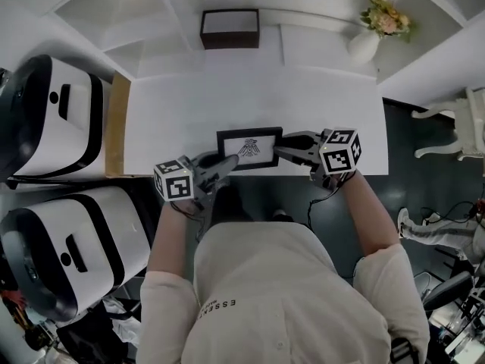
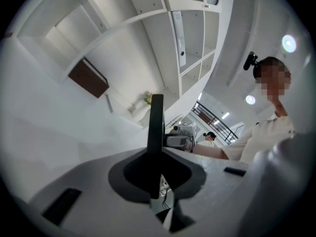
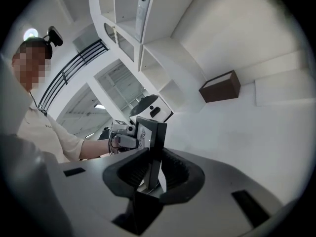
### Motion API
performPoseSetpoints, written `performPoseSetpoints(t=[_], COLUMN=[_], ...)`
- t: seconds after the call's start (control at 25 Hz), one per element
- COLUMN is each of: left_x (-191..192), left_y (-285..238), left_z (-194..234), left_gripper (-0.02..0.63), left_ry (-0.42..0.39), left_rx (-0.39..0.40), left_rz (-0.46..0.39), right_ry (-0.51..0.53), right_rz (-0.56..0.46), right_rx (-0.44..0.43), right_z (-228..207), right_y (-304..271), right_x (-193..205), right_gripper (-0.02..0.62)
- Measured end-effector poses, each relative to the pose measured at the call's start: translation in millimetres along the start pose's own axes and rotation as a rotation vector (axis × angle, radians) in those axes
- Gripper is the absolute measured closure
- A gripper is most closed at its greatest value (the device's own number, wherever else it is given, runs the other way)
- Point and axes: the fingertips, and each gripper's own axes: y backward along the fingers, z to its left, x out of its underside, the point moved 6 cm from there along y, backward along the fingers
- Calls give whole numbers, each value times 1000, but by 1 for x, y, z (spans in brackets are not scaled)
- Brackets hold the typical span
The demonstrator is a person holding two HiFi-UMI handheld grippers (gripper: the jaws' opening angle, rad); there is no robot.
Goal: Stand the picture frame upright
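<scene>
Head view has my left gripper (image 1: 219, 163) and right gripper (image 1: 280, 152) each pinching an end of the picture frame (image 1: 249, 149), and uneven tilting could twist it free.

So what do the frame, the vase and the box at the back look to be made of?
Frame: black matte border, wood or plastic, can't tell; white printed sheet inside, likely paper.
Vase: white, smooth, rounded, likely glazed ceramic.
Box: dark brown walls, pale inside, perhaps wood or leatherette.
</scene>
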Motion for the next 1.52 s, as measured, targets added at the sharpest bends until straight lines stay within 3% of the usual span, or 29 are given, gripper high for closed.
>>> performPoseSetpoints(t=[0.24, 0.68, 0.84, 1.12, 1.4, 1.52], left_x=[-52, -103, -121, -151, -159, -160], left_y=[56, 100, 100, 96, 90, 86], left_z=[37, 106, 135, 186, 224, 239], left_gripper=[565, 561, 552, 514, 505, 503], left_ry=[-96, -88, -119, -185, -283, -290], left_rx=[-8, 28, -3, -151, -191, -185], left_rz=[20, 77, 85, 76, 101, 108], right_ry=[21, 19, 24, 78, 105, 102], right_rz=[-52, -33, -23, -28, -19, -16], right_rx=[46, 104, 144, 302, 456, 498], right_z=[4, -20, -40, -77, -105, -116], right_y=[-63, -133, -149, -179, -202, -208], right_x=[-46, -95, -111, -136, -136, -134], right_gripper=[505, 506, 506, 505, 502, 500])
